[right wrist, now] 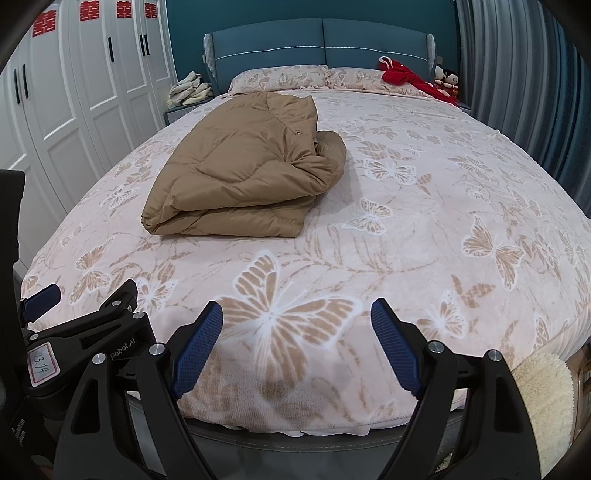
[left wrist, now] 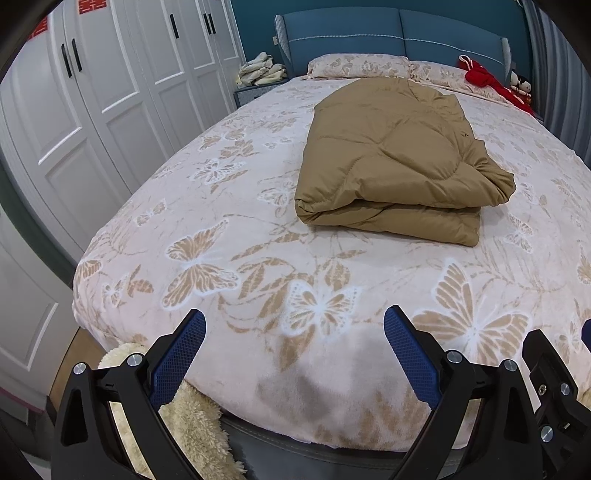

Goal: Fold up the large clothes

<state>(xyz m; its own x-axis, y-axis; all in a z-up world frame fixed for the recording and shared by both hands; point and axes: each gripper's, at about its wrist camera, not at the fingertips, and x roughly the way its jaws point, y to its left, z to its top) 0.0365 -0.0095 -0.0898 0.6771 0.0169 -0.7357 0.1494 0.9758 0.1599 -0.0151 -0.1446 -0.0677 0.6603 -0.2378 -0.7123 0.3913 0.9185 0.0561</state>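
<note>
A tan quilted coat lies folded into a thick rectangle in the middle of the bed, its bunched end toward the right. The right wrist view shows the same coat left of centre on the bed. My left gripper hovers over the foot of the bed, well short of the coat, its blue pads wide apart and nothing between them. My right gripper stands open the same way beside it, also empty. Part of the left gripper's body shows at the right view's lower left.
White wardrobe doors line the left side. A blue headboard, pillows, a red garment and dolls sit at the far end. Folded cloths rest on a nightstand. A fluffy cream rug lies by the bed's foot. Curtains hang right.
</note>
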